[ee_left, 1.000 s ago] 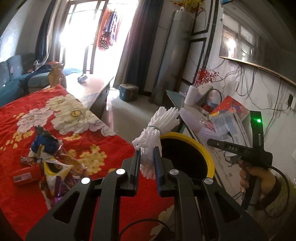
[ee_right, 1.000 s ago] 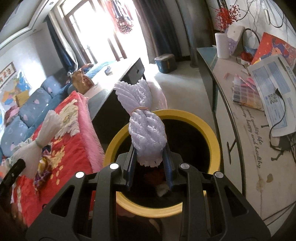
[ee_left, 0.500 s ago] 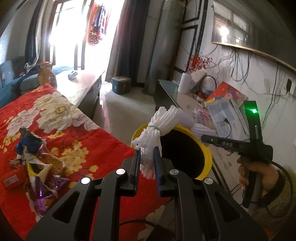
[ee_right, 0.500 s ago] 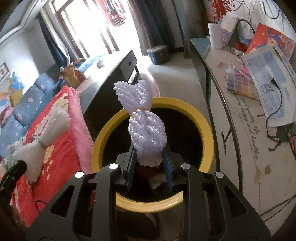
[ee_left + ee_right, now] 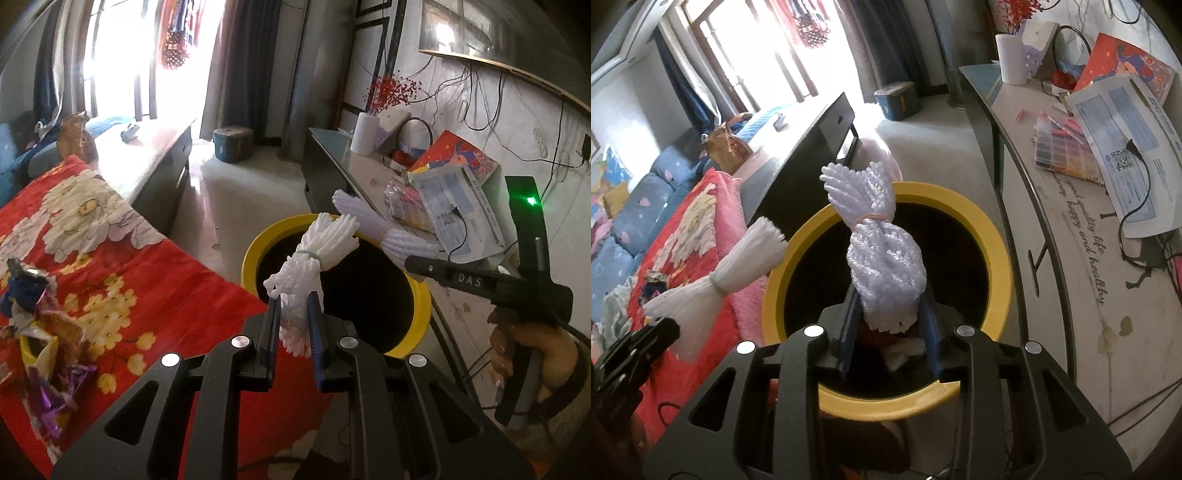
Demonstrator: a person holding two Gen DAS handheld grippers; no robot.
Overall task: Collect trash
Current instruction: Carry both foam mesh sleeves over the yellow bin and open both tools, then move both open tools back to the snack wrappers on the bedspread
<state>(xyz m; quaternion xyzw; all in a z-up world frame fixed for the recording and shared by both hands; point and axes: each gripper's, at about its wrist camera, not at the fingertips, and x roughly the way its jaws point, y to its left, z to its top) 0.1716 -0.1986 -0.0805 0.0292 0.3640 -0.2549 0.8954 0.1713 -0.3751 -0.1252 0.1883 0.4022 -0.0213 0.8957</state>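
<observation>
Gripping a white foam net bundle [image 5: 314, 258], the left gripper [image 5: 293, 328] has its jaws pinched narrow on the bundle's lower end, over the near-left rim of the yellow trash bin [image 5: 255, 254]. The right gripper [image 5: 888, 328] has a lilac foam net bundle [image 5: 882, 254] between its jaws above the bin's dark mouth; its jaws have just been opening, and whether the pads are pressing the foam cannot be told. Wrapper litter [image 5: 40, 332] lies on the red floral blanket [image 5: 147, 273], far left.

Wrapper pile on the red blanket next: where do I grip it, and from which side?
Grip the wrapper pile at its bunched middle, where crumpled foil stands up off the red blanket. Come from above, fingers straddling that ridge; its flat edges lie on soft cloth that would probably get pinched.
</observation>
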